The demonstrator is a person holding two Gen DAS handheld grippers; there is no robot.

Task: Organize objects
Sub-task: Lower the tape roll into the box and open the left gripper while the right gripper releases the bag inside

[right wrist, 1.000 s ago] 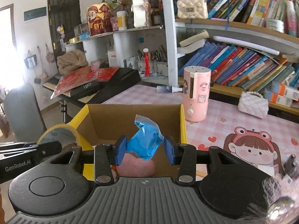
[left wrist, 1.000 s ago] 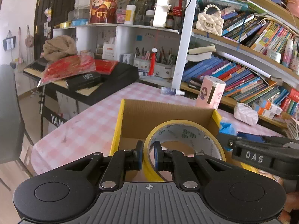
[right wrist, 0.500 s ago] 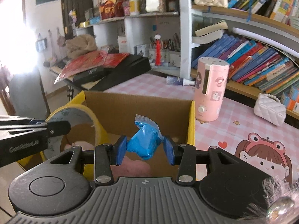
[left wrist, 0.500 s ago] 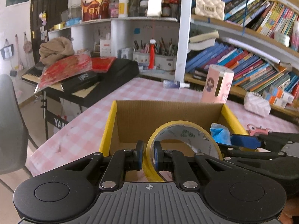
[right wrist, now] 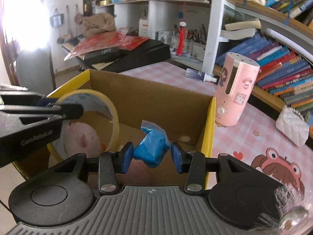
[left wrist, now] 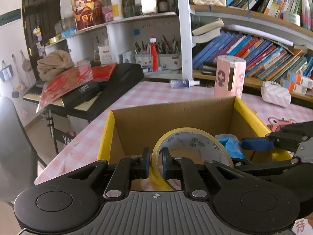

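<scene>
An open cardboard box (left wrist: 176,115) with yellow flaps stands on the pink checked table; it also shows in the right wrist view (right wrist: 148,96). My left gripper (left wrist: 155,165) is shut on the rim of a yellow tape roll (left wrist: 191,143) and holds it over the box; the roll also shows in the right wrist view (right wrist: 109,105). My right gripper (right wrist: 151,156) is shut on a crumpled blue packet (right wrist: 151,148) above the box's near right side; the packet also shows in the left wrist view (left wrist: 228,144). A pink soft object (right wrist: 84,137) lies inside the box.
A pink cylinder with cartoon stickers (right wrist: 236,92) stands just right of the box. A white quilted purse (right wrist: 293,127) and a small spray bottle (left wrist: 183,83) lie on the table. A black keyboard (left wrist: 109,90) with red packets is at the left; bookshelves behind.
Both grippers have moved forward and lower over the box with their objects still held. The right gripper has come closer to the left one.
</scene>
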